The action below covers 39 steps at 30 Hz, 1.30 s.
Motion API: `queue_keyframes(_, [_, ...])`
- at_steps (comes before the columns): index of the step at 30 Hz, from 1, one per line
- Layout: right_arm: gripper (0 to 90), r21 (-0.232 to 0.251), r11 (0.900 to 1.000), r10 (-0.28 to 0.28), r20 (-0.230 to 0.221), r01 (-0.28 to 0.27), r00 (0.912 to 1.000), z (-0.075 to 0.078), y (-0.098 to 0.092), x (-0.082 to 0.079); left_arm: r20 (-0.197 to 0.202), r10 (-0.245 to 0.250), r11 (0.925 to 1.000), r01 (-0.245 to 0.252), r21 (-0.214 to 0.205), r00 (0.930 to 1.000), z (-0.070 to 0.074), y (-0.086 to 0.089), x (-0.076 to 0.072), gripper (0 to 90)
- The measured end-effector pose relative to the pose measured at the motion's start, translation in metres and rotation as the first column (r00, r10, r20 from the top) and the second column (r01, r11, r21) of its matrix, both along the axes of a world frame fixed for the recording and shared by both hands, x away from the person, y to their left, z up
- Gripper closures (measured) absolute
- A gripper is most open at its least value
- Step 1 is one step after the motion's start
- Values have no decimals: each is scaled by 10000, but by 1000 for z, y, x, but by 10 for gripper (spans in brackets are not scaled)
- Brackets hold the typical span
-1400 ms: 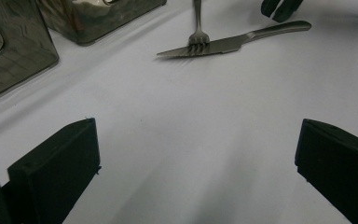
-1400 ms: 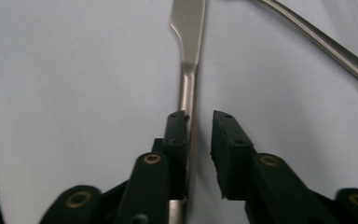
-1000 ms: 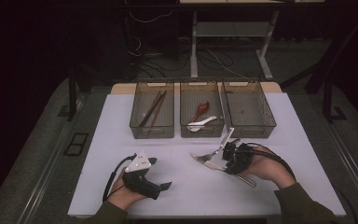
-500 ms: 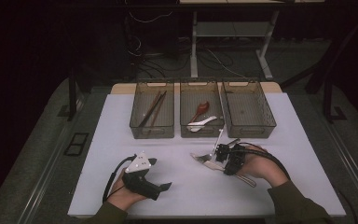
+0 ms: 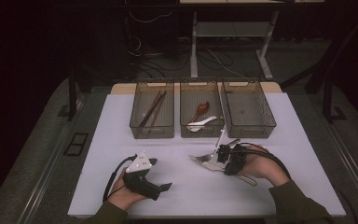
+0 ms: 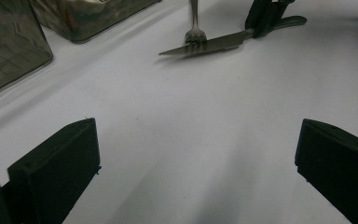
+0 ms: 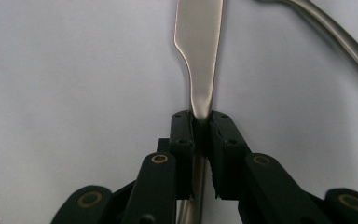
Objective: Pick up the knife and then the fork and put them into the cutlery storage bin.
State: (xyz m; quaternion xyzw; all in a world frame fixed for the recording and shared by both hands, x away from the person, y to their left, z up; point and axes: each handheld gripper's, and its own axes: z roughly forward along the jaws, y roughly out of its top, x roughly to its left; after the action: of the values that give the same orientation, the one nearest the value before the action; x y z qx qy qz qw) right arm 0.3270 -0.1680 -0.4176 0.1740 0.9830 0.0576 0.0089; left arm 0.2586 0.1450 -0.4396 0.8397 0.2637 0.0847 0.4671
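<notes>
High view shows the right tongs point(image 5: 221, 157), jaws just closing, pinching the knife point(image 5: 204, 161) flat on the white counter point(image 5: 177, 196), its long axis pointing leftward from them beneath the fork point(image 5: 216, 148), while the left tongs point(image 5: 161, 179) rest open.

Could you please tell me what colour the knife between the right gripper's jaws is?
The knife is plain silver metal, clearest in the right gripper view.
</notes>
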Motion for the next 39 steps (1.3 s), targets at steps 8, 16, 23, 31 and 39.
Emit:
queue_keyframes(8, [797, 537, 9981, 316, -80, -312, 9995, 3, 0, -8, 2, -1, 10000, 1, -22, 10000, 0, 0, 0, 0])
queue_keyframes(16, [798, 1836, 9828, 215, -35, -205, 9998, 13, -11, -8, 1, -36, 10000, 36, -90, 10000, 0, 0, 1, 0])
queue_keyframes(23, [798, 3241, 9460, -250, 380, 114, 9990, 24, -26, -3, -29, -142, 9997, 141, -220, 9999, 0, 0, 1, 0])
queue_keyframes(31, [798, 4707, 8775, -1431, 742, 918, 9869, 28, -49, 5, 11, -171, 9994, 172, -315, 9999, -2, 2, 3, 0])
queue_keyframes(39, [798, 5728, 8093, -2215, 929, 1298, 9707, 31, -63, 9, 76, -103, 9992, 106, -391, 9999, -4, 7, 7, 0])
